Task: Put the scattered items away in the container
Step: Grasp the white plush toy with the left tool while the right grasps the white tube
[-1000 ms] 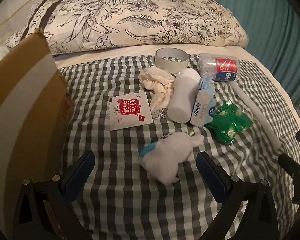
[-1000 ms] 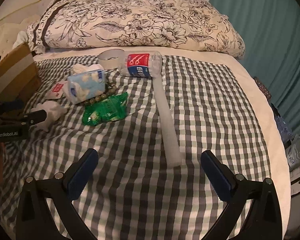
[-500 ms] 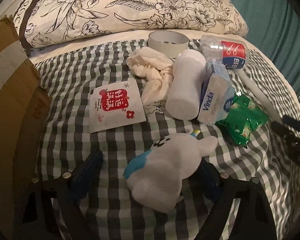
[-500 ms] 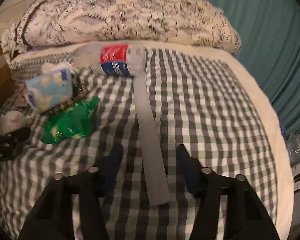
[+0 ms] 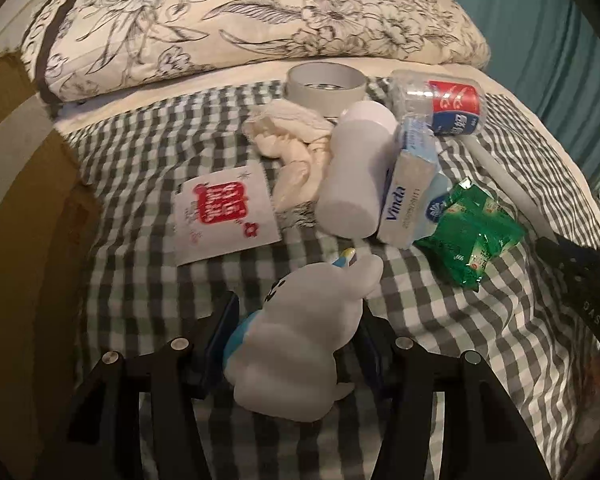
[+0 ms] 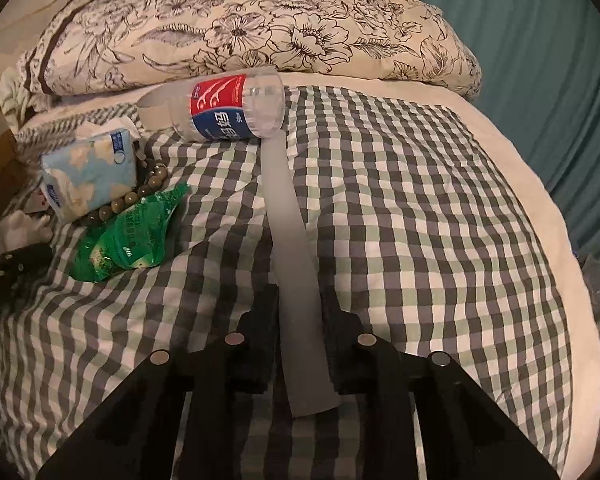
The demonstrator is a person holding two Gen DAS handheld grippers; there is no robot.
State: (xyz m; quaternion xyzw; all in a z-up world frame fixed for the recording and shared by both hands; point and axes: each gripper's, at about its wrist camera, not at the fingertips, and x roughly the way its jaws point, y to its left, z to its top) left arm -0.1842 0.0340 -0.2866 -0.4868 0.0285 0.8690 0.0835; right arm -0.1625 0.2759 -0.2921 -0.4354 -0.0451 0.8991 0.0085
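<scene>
A white plush toy [image 5: 300,344] with a blue patch lies on the checked bedspread, between the fingers of my left gripper [image 5: 298,308]. Its jaws are closing and both pads touch the toy's sides. In the right wrist view a long white tube [image 6: 288,208] runs from a plastic bottle [image 6: 232,108] down toward the camera. My right gripper [image 6: 299,292] is closing on the tube's near end, with a pad against each side. The brown cardboard box [image 5: 28,200] stands at the left edge of the bed.
Beyond the toy lie a red-and-white sachet [image 5: 224,216], cream cloth [image 5: 292,148], white cylinder [image 5: 356,180], tissue pack [image 5: 408,196], green packet [image 5: 472,236], tape roll [image 5: 326,86] and bead bracelet [image 6: 140,192]. A floral quilt [image 5: 240,20] lies behind and a teal curtain [image 6: 540,60] hangs on the right.
Both grippers stood wide open; now the left jaws have closed in on the plush toy. The right gripper moved forward and down over the tube and closed on it.
</scene>
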